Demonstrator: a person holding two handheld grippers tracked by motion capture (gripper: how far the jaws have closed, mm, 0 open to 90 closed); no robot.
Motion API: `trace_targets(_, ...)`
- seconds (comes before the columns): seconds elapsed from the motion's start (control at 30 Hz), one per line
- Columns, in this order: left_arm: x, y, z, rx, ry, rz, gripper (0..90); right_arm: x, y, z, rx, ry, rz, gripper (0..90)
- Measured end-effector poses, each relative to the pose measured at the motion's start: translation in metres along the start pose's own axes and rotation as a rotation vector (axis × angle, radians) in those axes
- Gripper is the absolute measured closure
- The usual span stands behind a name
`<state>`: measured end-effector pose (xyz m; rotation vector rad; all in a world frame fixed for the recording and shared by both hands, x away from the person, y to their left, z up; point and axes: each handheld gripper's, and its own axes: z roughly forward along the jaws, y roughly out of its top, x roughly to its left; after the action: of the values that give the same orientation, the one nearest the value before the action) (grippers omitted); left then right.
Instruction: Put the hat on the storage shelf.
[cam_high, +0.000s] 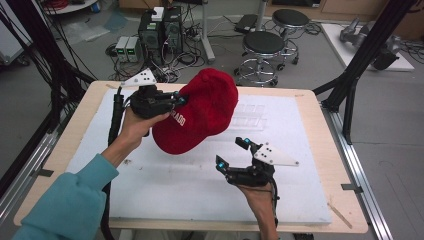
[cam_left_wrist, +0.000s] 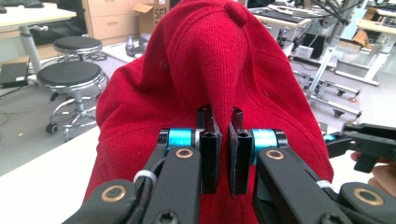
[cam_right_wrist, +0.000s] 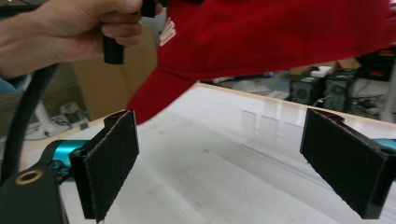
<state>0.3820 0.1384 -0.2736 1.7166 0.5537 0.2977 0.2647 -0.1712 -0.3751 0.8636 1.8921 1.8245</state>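
A red baseball cap with white lettering hangs in the air over the white board, brim down toward the front. My left gripper is shut on a fold of the cap's crown; its two black jaws pinch the cloth close together. My right gripper stands open low over the board, to the front right of the cap, with nothing between its pads. From the right gripper view the cap hangs above and beyond, with the left hand holding the other gripper.
A white board covers the wooden table. A clear plastic tray lies on the board behind the cap. Black stools, computer boxes and cables stand on the floor beyond the table. A black frame post rises at right.
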Motion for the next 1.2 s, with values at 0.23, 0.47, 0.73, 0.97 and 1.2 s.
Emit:
trace_targets(0.23, -0.013, 0.005, -0.001, -0.033, -0.022, 0.010, 85.7, 0.010, -0.002, 0.020, 0.033, 0.052, 0.011, 15.1)
trace_targets(0.47, -0.023, 0.007, 0.002, -0.038, -0.036, 0.030, 85.7, 0.019, -0.001, 0.034, 0.028, 0.105, 0.019, 24.7)
trace_targets(0.73, -0.030, -0.002, 0.013, -0.021, -0.059, 0.023, 85.7, 0.020, -0.003, 0.041, 0.032, 0.105, 0.042, 34.1)
trace_targets(0.97, -0.032, -0.003, 0.017, -0.032, -0.069, 0.029, 85.7, 0.014, -0.006, 0.040, 0.039, 0.119, 0.073, 53.7)
trace_targets(1.2, -0.032, -0.005, 0.018, -0.042, -0.077, 0.025, 85.8, 0.011, -0.007, 0.040, 0.038, 0.184, 0.152, 73.4)
